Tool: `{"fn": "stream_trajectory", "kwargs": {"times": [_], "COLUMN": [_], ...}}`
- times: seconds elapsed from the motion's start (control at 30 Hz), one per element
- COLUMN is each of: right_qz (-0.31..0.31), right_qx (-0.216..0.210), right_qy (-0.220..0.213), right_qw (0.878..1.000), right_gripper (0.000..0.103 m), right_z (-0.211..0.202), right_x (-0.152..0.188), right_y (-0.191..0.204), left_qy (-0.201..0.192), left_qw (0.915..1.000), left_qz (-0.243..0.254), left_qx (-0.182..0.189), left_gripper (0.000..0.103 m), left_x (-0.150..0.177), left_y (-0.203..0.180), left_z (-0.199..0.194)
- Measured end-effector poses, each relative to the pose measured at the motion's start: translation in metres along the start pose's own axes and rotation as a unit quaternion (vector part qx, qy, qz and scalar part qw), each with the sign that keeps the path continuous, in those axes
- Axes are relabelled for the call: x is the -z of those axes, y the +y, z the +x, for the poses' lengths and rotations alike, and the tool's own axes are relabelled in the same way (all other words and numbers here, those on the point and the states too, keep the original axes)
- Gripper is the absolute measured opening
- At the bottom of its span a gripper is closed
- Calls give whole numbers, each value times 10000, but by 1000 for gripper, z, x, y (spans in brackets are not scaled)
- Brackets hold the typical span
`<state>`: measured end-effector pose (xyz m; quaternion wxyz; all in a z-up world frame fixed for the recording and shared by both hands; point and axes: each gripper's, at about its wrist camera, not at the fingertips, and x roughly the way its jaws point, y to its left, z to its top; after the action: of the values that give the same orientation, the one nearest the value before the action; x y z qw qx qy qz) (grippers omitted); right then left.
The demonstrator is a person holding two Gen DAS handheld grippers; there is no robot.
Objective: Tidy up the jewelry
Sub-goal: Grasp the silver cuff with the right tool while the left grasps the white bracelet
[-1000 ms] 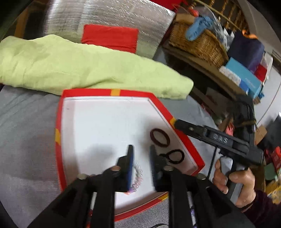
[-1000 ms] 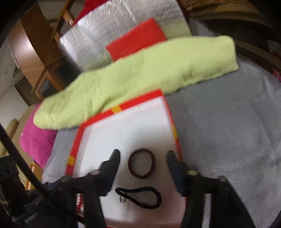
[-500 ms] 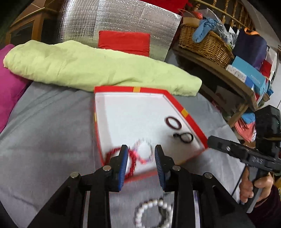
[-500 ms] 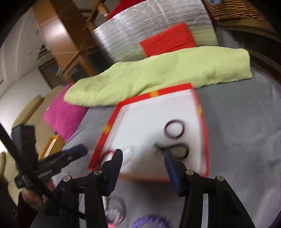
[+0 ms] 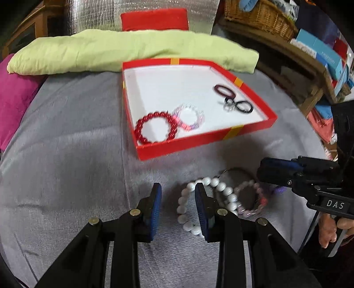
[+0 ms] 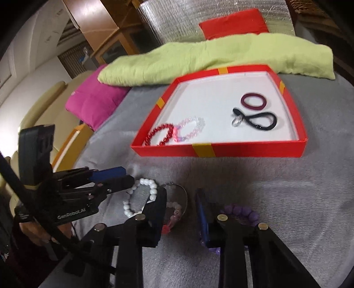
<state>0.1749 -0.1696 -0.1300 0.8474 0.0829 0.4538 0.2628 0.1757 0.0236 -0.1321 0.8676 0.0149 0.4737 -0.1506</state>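
Observation:
A red box (image 5: 199, 145) (image 6: 243, 149) with a white floor holds a red bead bracelet (image 5: 154, 129) (image 6: 160, 134), a clear pink bracelet (image 5: 189, 116) (image 6: 190, 129), a maroon ring (image 5: 222, 89) (image 6: 253, 102) and a black hair tie (image 5: 242, 106) (image 6: 258, 120). On the grey cloth in front lie a white pearl bracelet (image 5: 221, 188) (image 6: 145, 193), a pink bracelet (image 5: 251, 198) (image 6: 174, 212) and a purple bead bracelet (image 6: 242, 211). My left gripper (image 5: 178, 203) (image 6: 121, 175) is open and empty over the pearl bracelet. My right gripper (image 6: 181, 215) (image 5: 272, 172) is open and empty over the pink bracelet.
A green pillow (image 5: 124, 51) (image 6: 221, 57) lies behind the box, a magenta cushion (image 5: 15, 93) (image 6: 95, 102) to the left. A foil panel with a red cushion (image 5: 154, 18) stands at the back. A wicker basket (image 5: 258, 15) and boxes fill shelves at the right.
Both grippers have pulled back out of the box toward the near side. The loose bracelets on the cloth have come into view under them. Both stay open and empty.

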Motion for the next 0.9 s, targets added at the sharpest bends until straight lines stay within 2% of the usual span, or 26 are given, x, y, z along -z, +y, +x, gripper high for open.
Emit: {"fn": "stream_trajectory", "kwargs": {"times": [0.07, 0.17, 0.2, 0.27, 0.43, 0.57, 0.77, 0.9], "right_qz": [-67, -294, -331, -434, -514, -195, 260, 496], "right_qx": [51, 302, 351, 436, 412, 158, -204, -22], "right_qy": [124, 314, 362, 359, 40, -399, -969, -1114], "right_qw": [9999, 9986, 9982, 9975, 9978, 9989, 9947, 9925], "right_gripper": [28, 22, 15, 4, 5, 5, 4, 4], "right_z": [12, 25, 29, 30, 16, -8, -40, -48], "right_x": [-3, -3, -3, -3, -5, -14, -27, -29], "right_y": [3, 11, 11, 13, 15, 5, -13, -23], "left_qy": [159, 160, 156, 132, -94, -475, -769, -913], "left_qw": [9998, 9994, 9993, 9996, 9999, 9987, 9965, 9954], "left_qz": [86, 289, 325, 243, 16, -169, -283, -289], "left_qx": [-28, -39, -75, -76, -92, -120, -137, -63], "left_gripper": [22, 17, 12, 10, 9, 9, 9, 9], "left_x": [2, 2, 2, 0, -6, -11, -18, -21], "left_y": [-2, -7, -7, -4, 6, 15, 22, 22], "left_z": [6, 9, 9, 10, 3, -11, -20, -26]}}
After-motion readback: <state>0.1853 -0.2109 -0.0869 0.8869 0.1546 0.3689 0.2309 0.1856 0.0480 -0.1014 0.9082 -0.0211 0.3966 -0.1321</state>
